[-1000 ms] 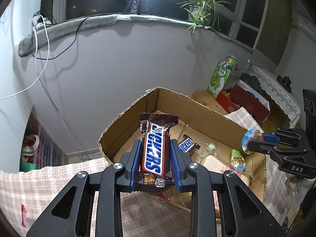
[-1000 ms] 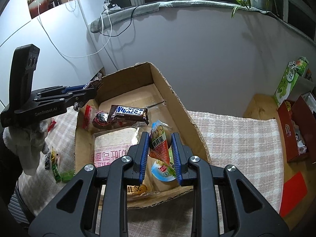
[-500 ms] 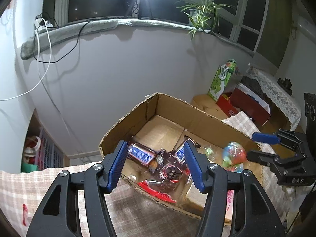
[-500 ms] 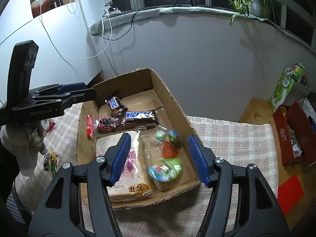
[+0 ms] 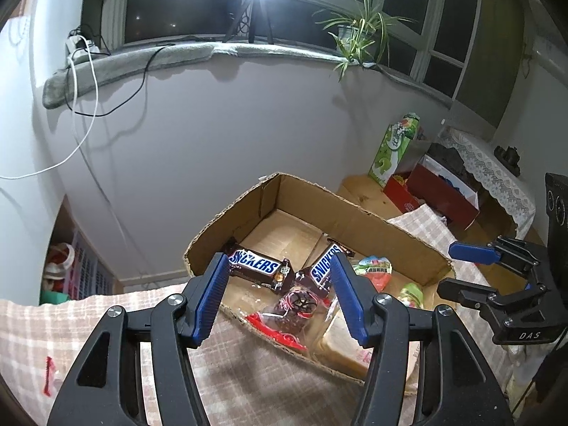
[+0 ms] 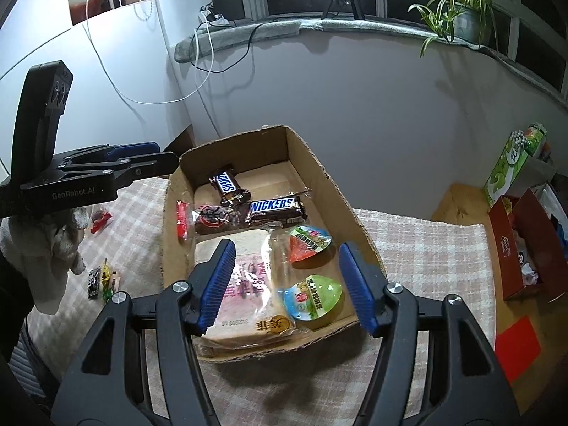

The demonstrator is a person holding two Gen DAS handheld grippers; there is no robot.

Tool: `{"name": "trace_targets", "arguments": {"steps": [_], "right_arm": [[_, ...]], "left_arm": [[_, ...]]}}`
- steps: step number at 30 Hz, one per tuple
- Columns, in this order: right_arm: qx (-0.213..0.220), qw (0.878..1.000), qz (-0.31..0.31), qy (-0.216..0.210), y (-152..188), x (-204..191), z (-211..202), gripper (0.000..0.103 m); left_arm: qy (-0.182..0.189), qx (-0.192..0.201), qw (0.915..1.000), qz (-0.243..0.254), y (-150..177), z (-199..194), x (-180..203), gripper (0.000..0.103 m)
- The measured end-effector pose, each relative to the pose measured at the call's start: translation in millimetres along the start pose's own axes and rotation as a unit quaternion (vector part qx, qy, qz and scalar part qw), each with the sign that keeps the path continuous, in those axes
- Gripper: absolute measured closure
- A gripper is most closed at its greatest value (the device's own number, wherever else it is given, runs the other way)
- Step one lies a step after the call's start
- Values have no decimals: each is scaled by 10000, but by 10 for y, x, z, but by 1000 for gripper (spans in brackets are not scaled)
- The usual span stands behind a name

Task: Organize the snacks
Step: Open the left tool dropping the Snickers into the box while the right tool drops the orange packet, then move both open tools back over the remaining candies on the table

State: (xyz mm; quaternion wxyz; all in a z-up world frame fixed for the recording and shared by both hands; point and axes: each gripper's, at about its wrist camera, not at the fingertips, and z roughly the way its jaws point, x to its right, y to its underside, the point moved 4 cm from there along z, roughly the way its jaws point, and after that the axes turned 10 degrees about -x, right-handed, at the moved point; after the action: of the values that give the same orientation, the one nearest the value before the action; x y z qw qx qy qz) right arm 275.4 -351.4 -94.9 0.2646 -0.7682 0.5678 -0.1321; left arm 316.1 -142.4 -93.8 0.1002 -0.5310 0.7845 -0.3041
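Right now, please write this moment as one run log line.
left gripper: open, empty | right gripper: open, empty | cardboard box: two Snickers bars, jelly cups, bread inside

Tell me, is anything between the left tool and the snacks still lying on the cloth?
Nothing visible blocks them. The left tool is open and empty beside the box, and the red wrapper and small packets lie uncovered on the cloth below it.

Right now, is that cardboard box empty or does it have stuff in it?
Partly filled: the cardboard box holds two Snickers bars, jelly cups and wrapped bread.
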Motion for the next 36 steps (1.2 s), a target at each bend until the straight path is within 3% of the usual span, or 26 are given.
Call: {"name": "trace_targets", "arguments": {"steps": [20, 36], "right_arm": [[117, 9993, -339, -37, 171, -527, -376, 40], [-18, 9973, -644, -352, 431, -1106, -367, 40]], "left_arm": [[82, 252, 9995, -153, 285, -610, -62, 44], [-37, 377, 9979, -519, 877, -1116, -401, 44]]}}
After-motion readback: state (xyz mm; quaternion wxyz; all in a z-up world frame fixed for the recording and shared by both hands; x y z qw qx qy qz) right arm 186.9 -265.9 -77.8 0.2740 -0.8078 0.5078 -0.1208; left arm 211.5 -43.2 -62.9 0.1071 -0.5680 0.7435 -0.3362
